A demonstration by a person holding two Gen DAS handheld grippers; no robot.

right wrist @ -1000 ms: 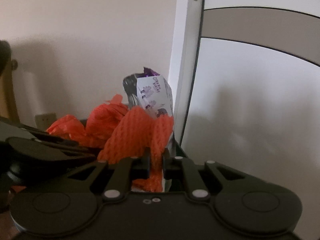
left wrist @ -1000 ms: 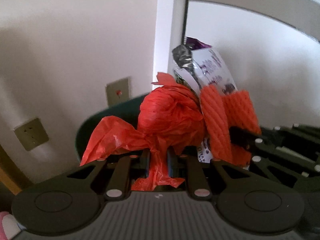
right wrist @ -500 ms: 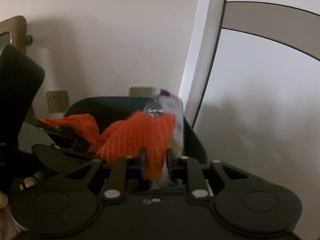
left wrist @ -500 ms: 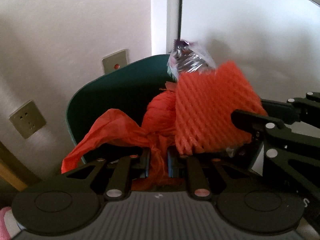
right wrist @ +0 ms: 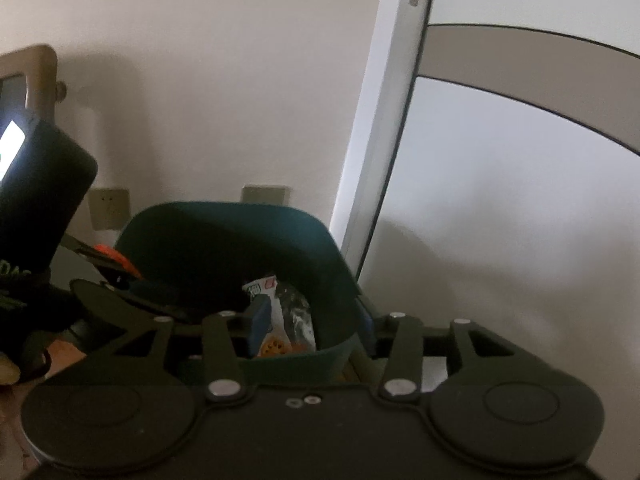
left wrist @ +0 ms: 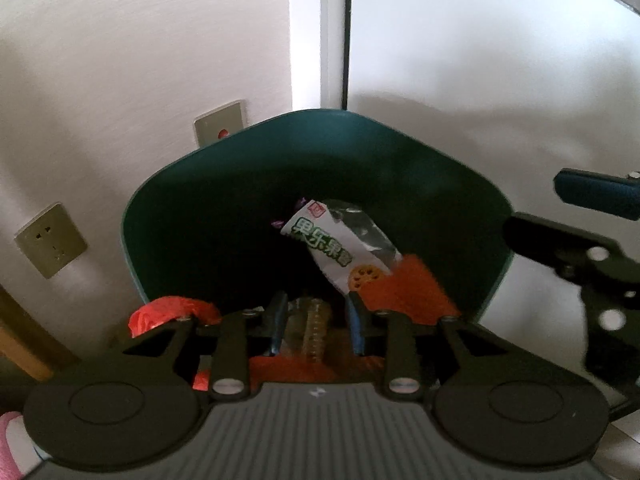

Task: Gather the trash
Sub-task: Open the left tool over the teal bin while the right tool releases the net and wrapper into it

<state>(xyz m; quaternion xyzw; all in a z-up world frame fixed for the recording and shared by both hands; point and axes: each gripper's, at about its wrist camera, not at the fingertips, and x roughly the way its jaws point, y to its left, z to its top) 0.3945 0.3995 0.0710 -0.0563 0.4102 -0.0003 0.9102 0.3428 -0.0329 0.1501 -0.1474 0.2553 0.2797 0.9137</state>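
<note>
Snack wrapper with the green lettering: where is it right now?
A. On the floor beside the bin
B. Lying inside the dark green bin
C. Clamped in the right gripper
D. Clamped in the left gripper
B. The snack wrapper lies loose inside the dark green bin, and the jaws of the left gripper and right gripper stand apart with nothing pinched.

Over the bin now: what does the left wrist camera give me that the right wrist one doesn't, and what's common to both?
Left wrist only: the orange foam net lying in the bin under the wrapper, and a red plastic bag at the near left rim.

Right wrist only: the tall white door frame running well above the bin.

Both: the dark green bin, the snack wrapper inside it, wall sockets, and both grippers, left gripper and right gripper, jaws just opened with nothing clamped.
</note>
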